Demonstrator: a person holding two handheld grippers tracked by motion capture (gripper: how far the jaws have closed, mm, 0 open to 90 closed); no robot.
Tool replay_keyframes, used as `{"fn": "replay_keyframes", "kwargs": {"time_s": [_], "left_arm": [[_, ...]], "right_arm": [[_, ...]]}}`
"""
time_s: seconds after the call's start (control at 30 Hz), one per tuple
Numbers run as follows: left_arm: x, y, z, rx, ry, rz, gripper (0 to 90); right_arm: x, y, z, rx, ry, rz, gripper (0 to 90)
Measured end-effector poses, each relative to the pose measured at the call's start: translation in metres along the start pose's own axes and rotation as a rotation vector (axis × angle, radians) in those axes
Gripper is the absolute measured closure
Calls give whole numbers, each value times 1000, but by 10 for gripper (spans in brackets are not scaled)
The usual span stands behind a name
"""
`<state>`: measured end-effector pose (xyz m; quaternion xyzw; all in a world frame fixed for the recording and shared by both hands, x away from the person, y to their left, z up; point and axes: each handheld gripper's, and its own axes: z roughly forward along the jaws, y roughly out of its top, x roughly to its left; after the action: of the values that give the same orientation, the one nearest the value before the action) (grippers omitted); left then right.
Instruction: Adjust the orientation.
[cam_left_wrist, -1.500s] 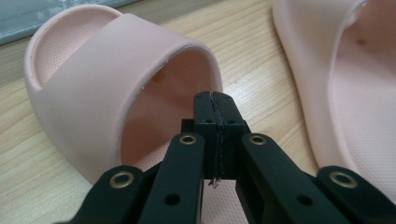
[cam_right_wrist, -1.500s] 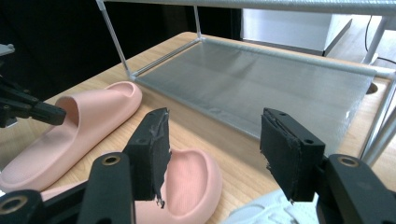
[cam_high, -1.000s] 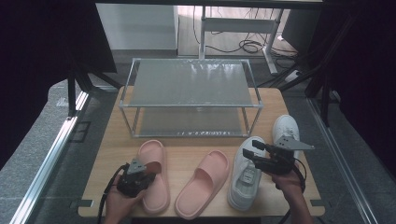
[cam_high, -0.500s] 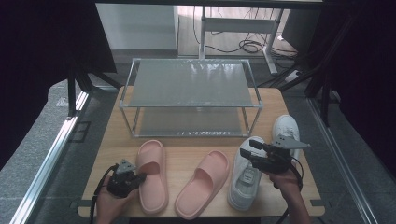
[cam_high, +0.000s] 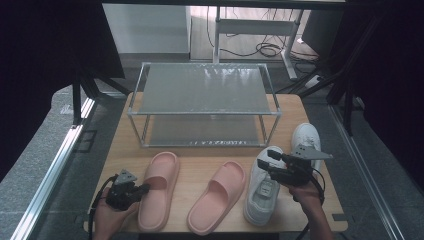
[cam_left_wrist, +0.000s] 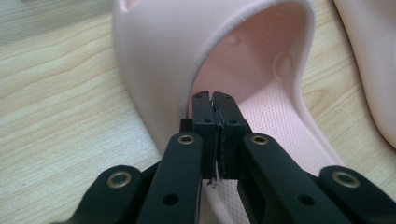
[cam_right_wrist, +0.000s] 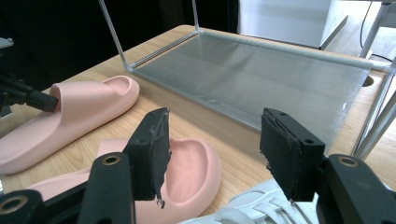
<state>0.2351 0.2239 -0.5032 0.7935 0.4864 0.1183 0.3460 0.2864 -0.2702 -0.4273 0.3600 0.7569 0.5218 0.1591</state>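
high view of the counter (cam_high: 200, 160) with the two hand-held claws. the left claw (cam_high: 142, 188) has its jaws pressed together with nothing between them; in the left gripper view the pads (cam_left_wrist: 215, 122) meet at the mouth of the left pink slide slipper (cam_high: 159, 187), the strap arching over and just ahead of the tips. seen from this claw, the slipper lies straight ahead and touching or nearly so; whether the tips rest on the footbed cannot be told. the slipper's long axis runs away from the person toward the two-tier wire rack (cam_high: 202, 102), roughly crosswise to the claw, which comes at it from the outer side. the left hand is much the nearer to this slipper. the right claw (cam_high: 267, 159) stands wide and empty above the toe of the near white sneaker (cam_high: 262, 192), with the second pink slide slipper (cam_high: 217, 196) to its left and the far white sneaker (cam_high: 305, 140) behind it. judged from this, the coming move is for the left claw to open and take the strap.

against the earlier frames: the left hand has drawn outward off the slipper to its outer edge, and its jaws remain closed; the right hand and all four shoes have kept their places.
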Motion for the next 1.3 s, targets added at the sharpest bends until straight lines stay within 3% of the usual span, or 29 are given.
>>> {"fn": "replay_keyframes", "kwargs": {"time_s": [0.47, 0.73, 0.8, 0.83, 1.03, 1.3], "left_arm": [[22, 17, 11, -14, 15, -14, 893], [21, 18, 10, -26, -3, -10, 868], [20, 18, 7, -24, -31, -6, 784], [18, 18, 5, -27, -39, -3, 784], [5, 13, -1, -51, -52, 17, 607], [-5, 8, -6, -59, -91, 18, 468]], "right_arm": [[2, -1, 0, 0, -2, -2, 437], [1, -1, -2, -2, -9, 5, 437], [2, -1, -3, -4, -11, 1, 437], [2, -1, -3, -4, -11, 1, 437], [1, -2, -2, -1, -12, 5, 437], [0, -1, -3, -10, -13, 4, 437]]}}
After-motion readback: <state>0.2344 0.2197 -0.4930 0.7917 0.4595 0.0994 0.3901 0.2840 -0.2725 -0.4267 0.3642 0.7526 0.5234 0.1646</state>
